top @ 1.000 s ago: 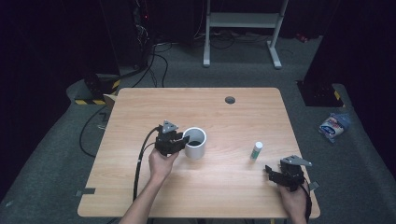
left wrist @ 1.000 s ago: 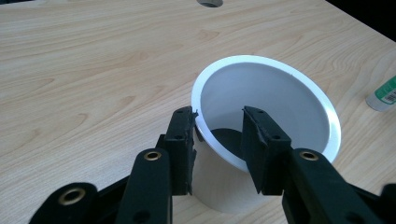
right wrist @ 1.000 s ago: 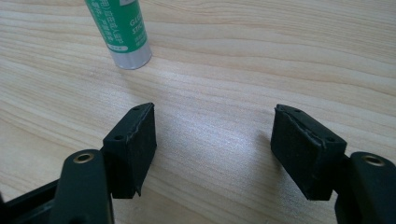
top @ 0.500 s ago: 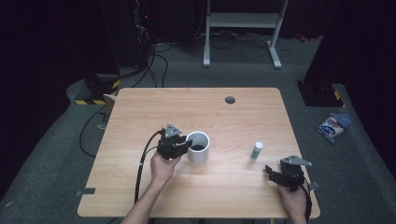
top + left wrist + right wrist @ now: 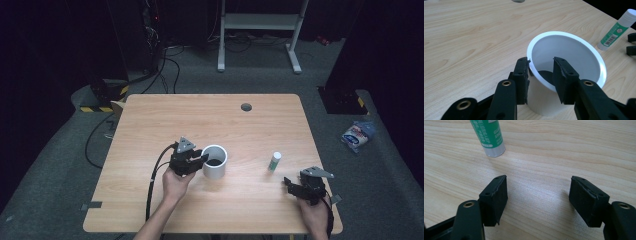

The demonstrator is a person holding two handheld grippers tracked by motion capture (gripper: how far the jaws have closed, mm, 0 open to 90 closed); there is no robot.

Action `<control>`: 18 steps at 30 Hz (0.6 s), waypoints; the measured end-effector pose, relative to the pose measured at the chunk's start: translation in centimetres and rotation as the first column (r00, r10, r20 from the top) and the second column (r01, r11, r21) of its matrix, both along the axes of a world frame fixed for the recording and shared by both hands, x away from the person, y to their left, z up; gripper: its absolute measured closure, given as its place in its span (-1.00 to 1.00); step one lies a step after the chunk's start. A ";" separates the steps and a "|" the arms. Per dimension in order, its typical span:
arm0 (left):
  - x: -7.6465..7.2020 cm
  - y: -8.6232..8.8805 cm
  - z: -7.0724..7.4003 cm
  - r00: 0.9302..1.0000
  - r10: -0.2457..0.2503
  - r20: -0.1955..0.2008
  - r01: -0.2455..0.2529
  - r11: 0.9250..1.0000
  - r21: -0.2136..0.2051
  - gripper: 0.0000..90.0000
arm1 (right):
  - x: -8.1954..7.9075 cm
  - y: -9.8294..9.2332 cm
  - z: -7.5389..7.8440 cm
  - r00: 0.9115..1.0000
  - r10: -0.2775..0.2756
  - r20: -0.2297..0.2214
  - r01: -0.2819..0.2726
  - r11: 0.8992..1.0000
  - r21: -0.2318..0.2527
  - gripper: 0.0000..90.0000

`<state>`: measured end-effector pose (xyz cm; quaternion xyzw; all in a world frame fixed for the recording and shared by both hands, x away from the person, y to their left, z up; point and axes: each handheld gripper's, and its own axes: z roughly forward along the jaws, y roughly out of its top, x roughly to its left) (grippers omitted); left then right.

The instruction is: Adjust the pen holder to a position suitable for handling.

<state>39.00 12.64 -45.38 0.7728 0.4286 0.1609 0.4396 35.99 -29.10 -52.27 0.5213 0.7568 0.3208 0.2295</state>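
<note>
Going left to right across the wooden counter: there's one left gripper, one white cup, one glue stick and one right gripper.

The left gripper's fingers are clamped on the near wall of the white cup, one finger outside the rim and the other inside it, so it's holding the cup by its edge. The cup stands upright around the middle of the counter, a bit toward the person's side, with something dark at the bottom that I can't make out.

The glue stick stands upright to the right of the cup, well apart from it. It has a white cap and a green label with white lettering; in the right gripper view I can read what looks like "GLU" and "STIC" on it, the rest is cut off or too small. In the left gripper view there's also a barcode on the label.

The right gripper rests low near the counter's right front corner, its fingers spread wide with nothing between them, just bare wood, and the glue stick is just ahead of them.
</note>
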 end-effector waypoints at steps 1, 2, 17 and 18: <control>-0.1 -0.1 0.0 1.000 0.003 -0.001 -0.003 1.000 -0.007 0.44 | 0.0 0.0 0.0 1.000 0.000 0.000 0.000 1.000 0.000 -0.30; -0.2 -0.1 -0.1 1.000 -0.001 0.000 0.001 1.000 -0.007 0.44 | 0.0 0.0 0.0 1.000 0.000 0.000 0.000 1.000 0.000 -0.30; -2.0 -1.3 -0.1 1.000 0.005 -0.016 -0.006 1.000 -0.028 0.44 | 0.0 0.0 0.0 1.000 0.002 -0.001 -0.002 1.000 0.001 -0.31; -2.1 -1.4 -0.1 1.000 0.006 -0.020 -0.007 0.999 -0.038 0.44 | 0.0 0.0 0.0 1.000 0.002 -0.001 -0.002 1.000 0.001 -0.31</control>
